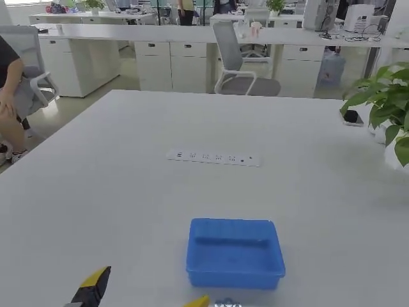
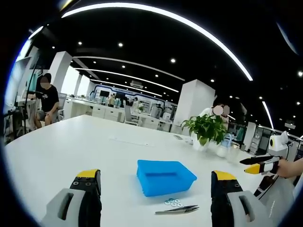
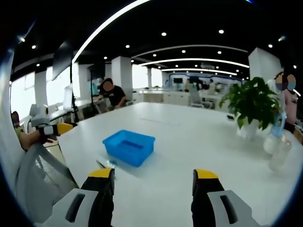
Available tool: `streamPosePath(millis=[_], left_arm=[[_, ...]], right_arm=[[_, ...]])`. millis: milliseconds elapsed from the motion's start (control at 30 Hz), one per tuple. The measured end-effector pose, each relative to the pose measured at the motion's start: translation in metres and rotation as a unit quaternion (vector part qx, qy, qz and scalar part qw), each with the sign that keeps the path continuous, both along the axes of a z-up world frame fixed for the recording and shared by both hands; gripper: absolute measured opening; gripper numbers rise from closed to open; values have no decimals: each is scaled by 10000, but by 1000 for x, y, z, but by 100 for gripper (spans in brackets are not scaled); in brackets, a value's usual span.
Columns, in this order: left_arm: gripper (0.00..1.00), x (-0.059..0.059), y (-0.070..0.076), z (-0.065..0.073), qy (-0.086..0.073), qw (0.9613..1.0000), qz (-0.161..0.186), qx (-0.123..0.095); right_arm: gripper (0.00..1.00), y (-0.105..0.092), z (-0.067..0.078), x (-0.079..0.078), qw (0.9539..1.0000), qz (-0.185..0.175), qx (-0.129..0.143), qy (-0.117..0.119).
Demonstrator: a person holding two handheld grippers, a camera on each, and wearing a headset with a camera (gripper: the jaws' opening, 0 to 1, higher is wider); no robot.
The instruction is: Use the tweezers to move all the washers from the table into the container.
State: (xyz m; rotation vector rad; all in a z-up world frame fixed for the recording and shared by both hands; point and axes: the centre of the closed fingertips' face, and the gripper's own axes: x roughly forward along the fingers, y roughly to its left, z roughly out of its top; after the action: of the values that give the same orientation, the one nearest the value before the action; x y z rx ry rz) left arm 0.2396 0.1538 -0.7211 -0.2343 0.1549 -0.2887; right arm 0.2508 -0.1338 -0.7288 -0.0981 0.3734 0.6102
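The left gripper [image 2: 155,174] and the right gripper [image 3: 153,173] are both wide open, empty. The thin dark metal tweezers [image 2: 177,209] lie at 12 o'clock from the left one (long axis crosswise), probably nearer.

In the head view, a gripper's yellow fingertips [image 1: 96,280] poke up from the bottom edge. The rest is cut off, so we can't say which side it is. There's also a pale blurry sliver [image 1: 227,303] on that edge that we can't make out.

In the left gripper view, the washers [image 2: 173,203] are too tiny for us to count.

In the right gripper view, the tweezers [image 3: 100,164] run partly behind a jaw of the right gripper [image 3: 153,176].

The potted plant [image 1: 383,109] is cropped by the head view's right edge.
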Motion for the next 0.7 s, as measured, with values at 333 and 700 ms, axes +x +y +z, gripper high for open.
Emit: streamPosePath(millis=[333,700], left_arm=[[99,-1,-5,-2,79,9999,-107,-25],[99,-1,-3,-3,100,9999,-90,-95]], right_arm=[[67,-4,-2,1,10000,-47,-22,26],[61,-2,-1,0,10000,8,-76,2]])
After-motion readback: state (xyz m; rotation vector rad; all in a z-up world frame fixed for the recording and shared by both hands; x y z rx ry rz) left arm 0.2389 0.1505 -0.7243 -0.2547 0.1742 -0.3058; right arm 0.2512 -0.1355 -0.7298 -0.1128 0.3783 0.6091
